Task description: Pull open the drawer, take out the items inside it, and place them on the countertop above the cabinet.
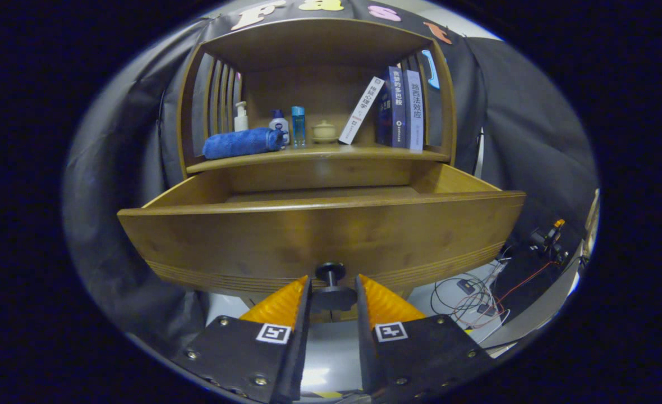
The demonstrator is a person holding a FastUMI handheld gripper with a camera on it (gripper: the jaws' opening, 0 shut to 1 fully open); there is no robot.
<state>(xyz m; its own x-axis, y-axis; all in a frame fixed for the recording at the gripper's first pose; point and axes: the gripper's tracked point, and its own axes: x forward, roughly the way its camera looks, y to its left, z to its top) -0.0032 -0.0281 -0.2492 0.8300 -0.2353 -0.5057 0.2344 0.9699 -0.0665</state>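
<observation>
Wooden drawer (320,230) pulled well out of cabinet (320,84), front panel filling centre of frame; interior floor partly visible behind the front edge, contents not discernible from this angle. Dark round knob (331,274) at lower centre of drawer front, stem ending in a wider disc lying between the fingers. Gripper (332,292) at bottom centre, fingers narrowly parted, one on each side of the knob's disc; real contact on both sides cannot be told.

Above the drawer, countertop (364,152) inside the open wooden frame. Left on it: rolled blue towel (241,142) lying flat. Behind towel, white pump bottle (241,116), small white-and-blue bottle (279,124), clear blue bottle (298,125) upright. Centre: small cream lidded pot (324,131). Right of pot: white book (361,110) leaning against two upright dark books (403,106). Slatted side walls at both ends of cabinet.

Lower right of frame: tangle of cables (477,297) on pale floor, small device (547,238) further right.
</observation>
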